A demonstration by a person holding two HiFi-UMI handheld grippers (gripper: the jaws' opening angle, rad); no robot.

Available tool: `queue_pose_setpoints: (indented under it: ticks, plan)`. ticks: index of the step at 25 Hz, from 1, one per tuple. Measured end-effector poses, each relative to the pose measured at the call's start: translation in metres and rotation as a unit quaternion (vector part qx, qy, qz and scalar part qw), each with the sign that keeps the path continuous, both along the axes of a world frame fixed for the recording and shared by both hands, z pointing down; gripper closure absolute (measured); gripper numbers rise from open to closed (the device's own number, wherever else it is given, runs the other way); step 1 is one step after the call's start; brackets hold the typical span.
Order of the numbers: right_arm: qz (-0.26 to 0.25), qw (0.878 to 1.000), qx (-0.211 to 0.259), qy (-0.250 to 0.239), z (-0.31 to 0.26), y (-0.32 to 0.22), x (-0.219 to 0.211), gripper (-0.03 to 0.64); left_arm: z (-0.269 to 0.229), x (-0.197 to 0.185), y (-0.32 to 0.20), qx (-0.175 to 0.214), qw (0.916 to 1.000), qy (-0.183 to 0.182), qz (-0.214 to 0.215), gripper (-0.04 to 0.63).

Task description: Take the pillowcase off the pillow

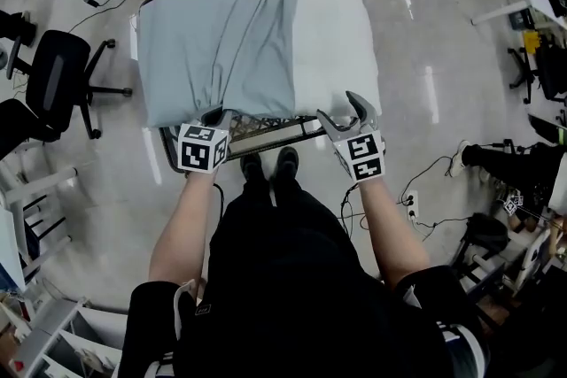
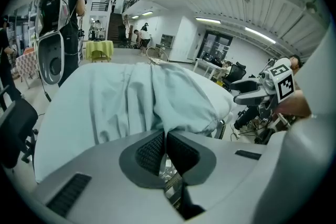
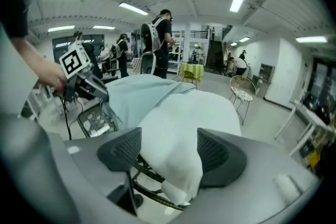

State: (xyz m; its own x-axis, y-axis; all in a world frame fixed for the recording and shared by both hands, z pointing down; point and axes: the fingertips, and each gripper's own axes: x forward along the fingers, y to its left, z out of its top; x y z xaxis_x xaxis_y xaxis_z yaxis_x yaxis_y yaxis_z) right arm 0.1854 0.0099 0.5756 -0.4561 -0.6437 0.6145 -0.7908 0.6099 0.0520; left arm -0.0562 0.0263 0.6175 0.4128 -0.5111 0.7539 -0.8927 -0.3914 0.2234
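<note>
Most of the dark metal lattice-topped counter [image 1: 266,128] is hidden under the bedding. Only a strip of its openwork top along the near edge and part of its rim at the far side show, and its legs cannot be seen. The exact spot where the left tongs [image 1: 213,121] bite is covered from above by bunched cloth. In the left gripper view their dark ribbed pads are pressed together with the cloth gathered right at their tips, so they are pinching the near hem of the pale grey-blue fabric pillowcase [image 1: 217,49].

The right tongs [image 1: 337,106] stand spread. In the right gripper view the near corner of the white rectangular pillow [image 1: 337,49] hangs between the pads. Whether either pad actually touches it is hard to tell, and no squeeze shows.

The pillow lies flat across the counter. The pillowcase covers its left part, roughly two thirds, and the right part is bare and white. The open edge of the case runs as a fairly straight line from the far side to the near side. Its cloth is smooth towards the left end. Long folds fan out from the pinched hem at the near edge and run up across the middle. The part of the pillow inside the case cannot be seen.
</note>
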Motion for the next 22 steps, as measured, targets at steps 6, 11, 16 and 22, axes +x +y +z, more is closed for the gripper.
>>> queue_pose_setpoints:
  ticks: [6,11,16,22]
  plan:
    - [-0.142,0.970,0.077,0.181,0.038,0.011,-0.021,0.180,-0.013,0.009,-0.007,0.013,0.9986,0.047,-0.021,0.588]
    - [-0.240,0.890,0.151,0.358,0.068,-0.009,-0.031,0.129,-0.037,0.013,-0.012,0.026,0.9973,0.068,-0.014,0.588]
    - [-0.311,0.821,0.170,0.448,0.083,-0.036,-0.043,0.122,-0.035,0.009,-0.013,0.032,0.9990,0.031,0.011,0.588]
    - [-0.336,0.825,0.145,0.430,0.060,-0.038,-0.044,0.304,-0.024,-0.022,-0.004,0.028,0.9992,-0.029,0.006,0.588]
